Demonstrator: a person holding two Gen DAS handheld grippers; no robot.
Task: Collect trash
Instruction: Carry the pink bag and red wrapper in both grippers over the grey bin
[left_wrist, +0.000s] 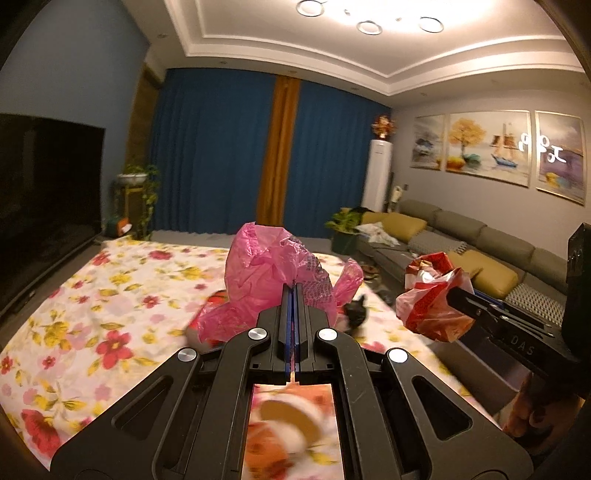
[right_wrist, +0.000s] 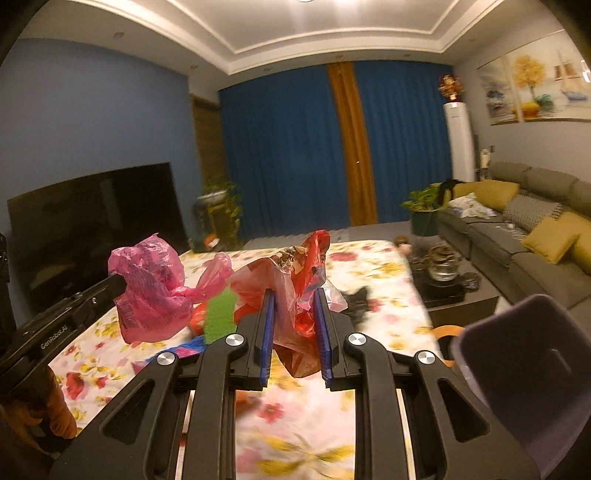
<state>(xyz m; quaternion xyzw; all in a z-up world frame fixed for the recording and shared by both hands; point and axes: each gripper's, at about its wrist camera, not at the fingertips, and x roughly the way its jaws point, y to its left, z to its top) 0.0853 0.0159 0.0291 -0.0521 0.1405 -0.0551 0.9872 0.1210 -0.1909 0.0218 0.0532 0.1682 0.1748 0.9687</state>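
Left gripper (left_wrist: 295, 286) has its fingers pressed together, pinching a crumpled pink plastic bag (left_wrist: 269, 266) lifted clear above the table. Right gripper (right_wrist: 295, 295) has its jaws partly spread with a red-and-clear plastic bag (right_wrist: 295, 295) bunched between the blue pads (right_wrist: 267, 325); the bag hangs there off the table, but whether the pads truly clamp it or it is just caught, cannot tell for sure. In the left view that bag sits at the fingertips of the right tool.

Progress, as a guess: two pieces of trash are picked up, neither dropped anywhere. A purple bin (right_wrist: 524, 373) sits just right of the right gripper, near the table edge, likely the drop spot.

Left on the flowered tablecloth (left_wrist: 92, 295): a black crumpled scrap (right_wrist: 356, 297), a green wrapper (right_wrist: 219, 314), something red-orange beside it, something blue at the near edge, all blurred.

Around: dark TV (left_wrist: 44, 192) left, sofa (right_wrist: 517, 236) right, blue curtains behind. Nothing blocks the way to the bin; the loose bag tails could snag on the rim.
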